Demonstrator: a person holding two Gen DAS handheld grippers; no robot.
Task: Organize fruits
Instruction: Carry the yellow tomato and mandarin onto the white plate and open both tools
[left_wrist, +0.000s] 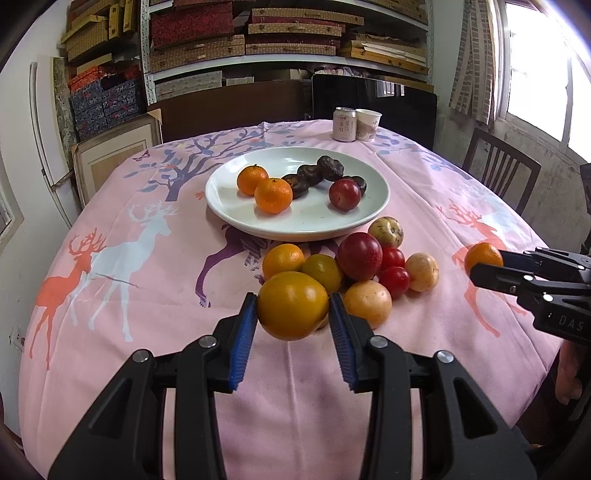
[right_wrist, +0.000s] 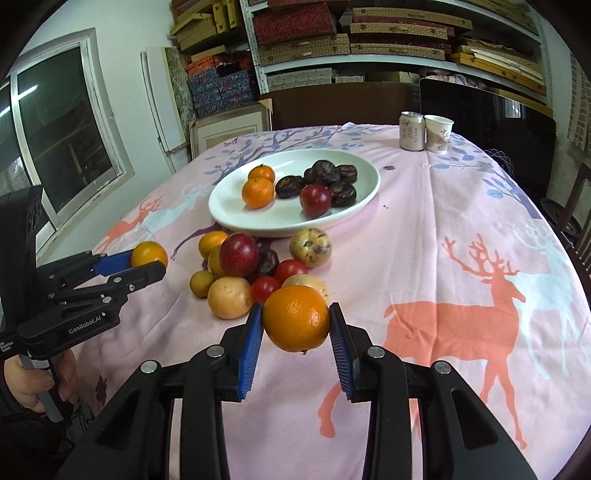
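Fruits sit in both tongs: the left tongs (left_wrist: 293, 314) are closed on a yellow-orange citrus (left_wrist: 292, 305), round and smooth with no clear long axis, its sides pressed by the blue ribbed pads (left_wrist: 243, 343); the right tongs (right_wrist: 296, 321) clamp a deeper orange mandarin (right_wrist: 296, 318) with dimpled skin, a small stub showing at its underside. Both fruits hang above the pink deer-print cloth on the counter (left_wrist: 110, 295). Beside them lies a loose heap (left_wrist: 369, 266) of oranges, red plums, small tomatoes and pale spotted fruit. Beyond, a white plate (left_wrist: 229, 206) holds two mandarins, a red plum and dark wrinkled fruits. The left tool's body reads "GenRobot.AI" in the right wrist view. A can (left_wrist: 344, 124) and a paper cup (left_wrist: 368, 124) with unreadable print stand at the far edge.
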